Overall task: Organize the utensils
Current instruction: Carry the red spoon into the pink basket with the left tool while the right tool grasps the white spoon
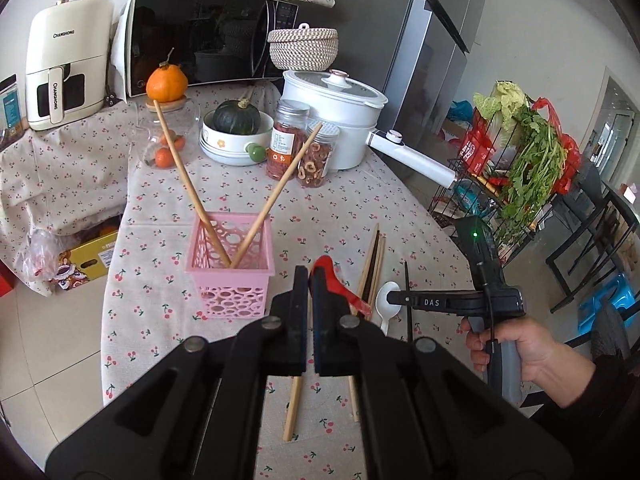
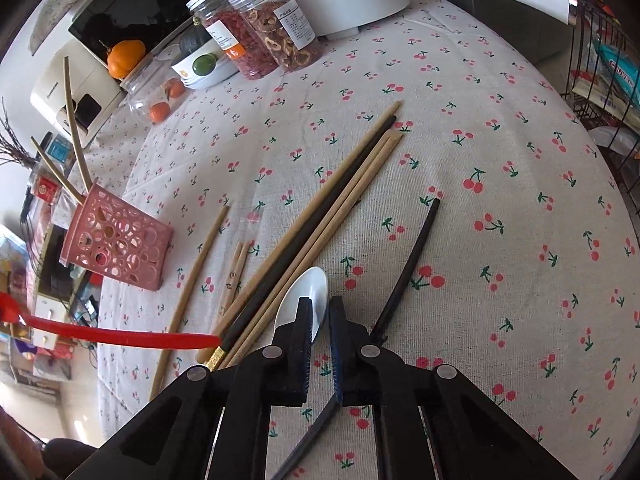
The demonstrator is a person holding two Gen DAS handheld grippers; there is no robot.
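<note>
**A:** State of the nearest tool?

**B:** The left gripper (image 1: 308, 276) has its jaws clenched on the red spoon (image 1: 344, 286). The spoon is glossy and flat-handled, and it is held clear of the counter (image 2: 500, 140). In the right wrist view its long axis runs nearly level from the left edge, and its free end points at the chopstick bundle (image 2: 340, 196).

**A:** And the right gripper (image 2: 320, 304)?

**B:** Its jaws are drawn together and angled down over the cherry-print cloth. Whether the pads press on anything cannot be told. The smooth, oval bowl of the white spoon (image 2: 310, 286) lies just behind one finger. A slim black chopstick (image 2: 416, 248) passes beneath the other finger, its long axis pointing away toward the far right.

**A:** Items further out?

**B:** The bundle holds pale wooden chopsticks and one dark chopstick, lying parallel and touching, pointing diagonally away. One loose wooden chopstick (image 2: 196, 276) lies beside them.

**A:** The container?

**B:** The pink holder (image 1: 232, 264) is square plastic with round perforations and stands upright. Two wooden chopsticks (image 1: 280, 184) lean apart in it in a V. Beyond it stand two clear jars (image 1: 286, 144) and a white pot (image 1: 332, 100).
</note>
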